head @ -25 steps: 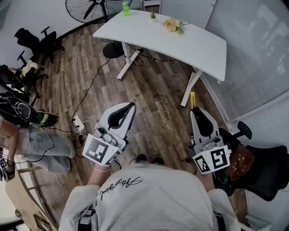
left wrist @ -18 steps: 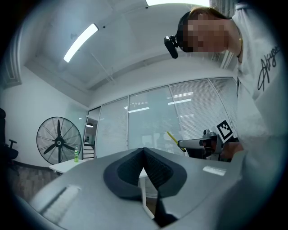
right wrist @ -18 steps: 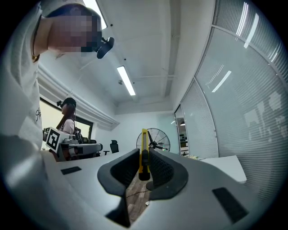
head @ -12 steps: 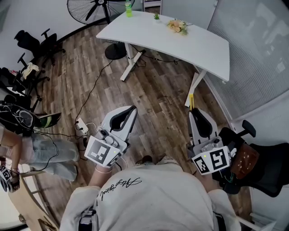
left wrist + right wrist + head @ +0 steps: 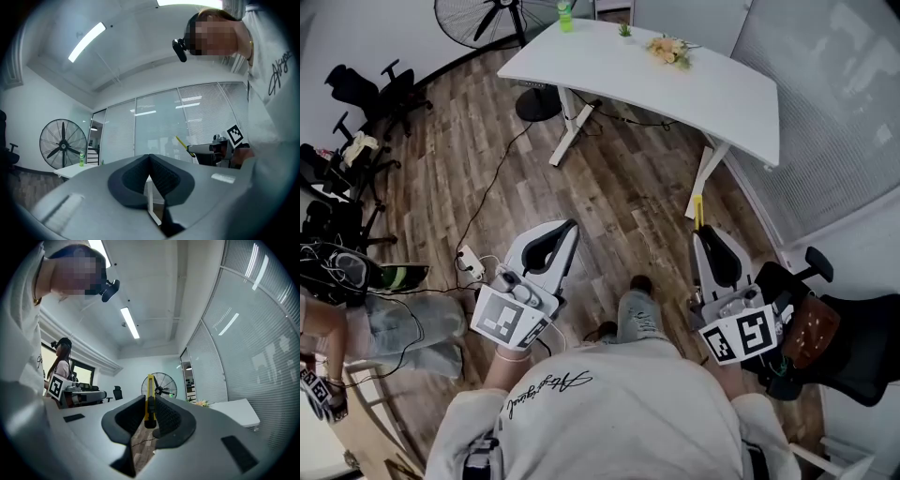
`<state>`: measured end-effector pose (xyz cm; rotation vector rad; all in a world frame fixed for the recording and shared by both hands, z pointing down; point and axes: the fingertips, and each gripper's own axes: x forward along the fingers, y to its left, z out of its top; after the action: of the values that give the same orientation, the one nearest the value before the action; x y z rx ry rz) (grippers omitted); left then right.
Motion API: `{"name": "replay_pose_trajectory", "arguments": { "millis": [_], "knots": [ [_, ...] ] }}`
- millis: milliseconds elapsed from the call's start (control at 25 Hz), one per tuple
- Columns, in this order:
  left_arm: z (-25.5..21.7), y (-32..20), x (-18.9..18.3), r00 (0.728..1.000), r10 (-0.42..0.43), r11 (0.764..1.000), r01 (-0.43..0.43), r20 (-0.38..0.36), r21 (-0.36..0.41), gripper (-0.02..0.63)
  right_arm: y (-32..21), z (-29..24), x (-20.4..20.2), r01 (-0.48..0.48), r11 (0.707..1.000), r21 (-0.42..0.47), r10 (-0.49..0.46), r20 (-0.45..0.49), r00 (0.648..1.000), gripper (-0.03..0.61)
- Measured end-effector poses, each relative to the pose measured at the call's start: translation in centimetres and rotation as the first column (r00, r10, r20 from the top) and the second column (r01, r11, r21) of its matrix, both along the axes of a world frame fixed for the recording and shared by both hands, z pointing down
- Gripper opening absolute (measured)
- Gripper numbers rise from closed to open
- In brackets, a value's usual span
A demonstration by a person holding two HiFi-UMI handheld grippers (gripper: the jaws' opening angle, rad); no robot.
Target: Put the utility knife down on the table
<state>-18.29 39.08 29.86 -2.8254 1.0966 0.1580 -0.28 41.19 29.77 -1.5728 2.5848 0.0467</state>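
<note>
The right gripper (image 5: pixel 149 405) pinches a yellow utility knife (image 5: pixel 149 386) between its pads. The knife stands on edge in the grip and sticks out past the jaw tips. In the head view it pokes forward over the wood floor (image 5: pixel 609 187), well apart from the white table (image 5: pixel 712 94) ahead, so it is not yet set down.

The left gripper (image 5: pixel 149 157) has its jaws pressed together with nothing between them. It is held beside the right one in front of the person's body, and both point roughly level towards the table.

Along the table's far edge stand a green bottle (image 5: pixel 564 15), what looks like a small potted plant (image 5: pixel 623 30), and a bunch of flowers (image 5: pixel 668 52). A big fan (image 5: pixel 492 14) stands past the table's left end. A black office chair (image 5: pixel 848 352) is just to the right of the right gripper.
</note>
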Motion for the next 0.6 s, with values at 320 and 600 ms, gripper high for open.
{"name": "replay_pose_trajectory", "arguments": {
  "millis": [320,600],
  "knots": [
    [0.3,-3.2,1.7,1.0,-0.016,1.0,0.016,0.008,0.011,-0.002,-3.7,0.2,1.9,0.016,1.0,0.014,-0.016,0.009,1.0,0.066],
    [-0.5,-9.1,4.5,0.999,-0.038,0.999,0.037,0.016,0.033,-0.002,-9.9,-0.5,4.6,0.043,0.999,0.034,-0.043,0.006,0.999,0.066]
  ]
}}
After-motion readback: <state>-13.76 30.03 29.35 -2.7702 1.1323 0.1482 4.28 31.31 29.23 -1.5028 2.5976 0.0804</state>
